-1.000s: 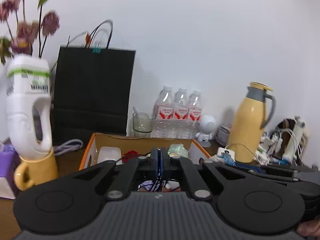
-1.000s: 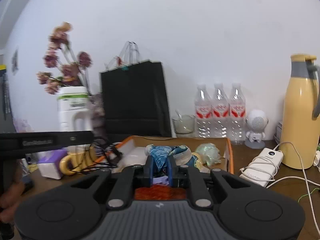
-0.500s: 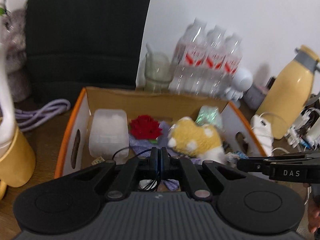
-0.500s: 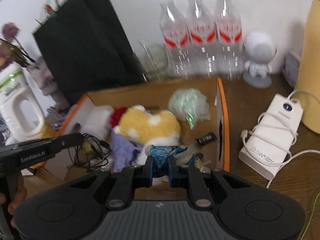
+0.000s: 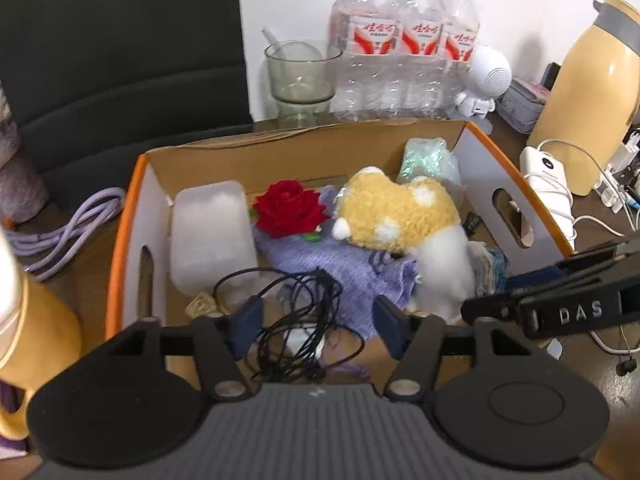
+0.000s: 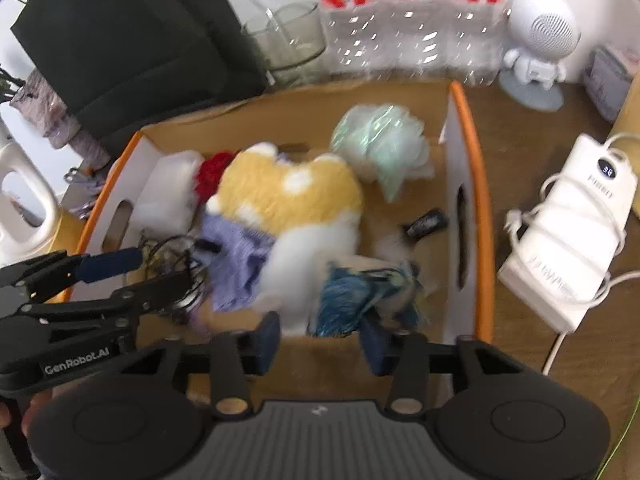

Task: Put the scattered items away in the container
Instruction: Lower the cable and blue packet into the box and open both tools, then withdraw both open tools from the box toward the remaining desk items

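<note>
A cardboard box with an orange rim (image 5: 120, 232) (image 6: 476, 184) holds a yellow-and-white plush (image 5: 396, 212), a red rose (image 5: 290, 210), a purple cloth (image 5: 340, 264), a clear plastic case (image 5: 210, 232) and a green shiny wad (image 5: 428, 160). My left gripper (image 5: 318, 324) points down into the box's near side. Its jaws are opening, and a black cable bundle (image 5: 296, 320) lies loose between them. My right gripper (image 6: 318, 342) hangs over the near right corner with its jaws opening. A blue patterned cloth (image 6: 360, 292) lies just ahead of its fingers, no longer pinched.
Behind the box stand three water bottles (image 5: 404, 40), a glass (image 5: 300, 68), a black bag (image 5: 120, 40) and a white robot speaker (image 5: 484, 80). On the right are a yellow jug (image 5: 580, 92) and a white power bank (image 6: 572, 232). On the left are a purple cable (image 5: 68, 224) and a yellow mug (image 5: 40, 340).
Both grippers have moved forward and tipped down over the box. Both jaws have gone from shut to open, letting go of the black cable and the blue cloth.
</note>
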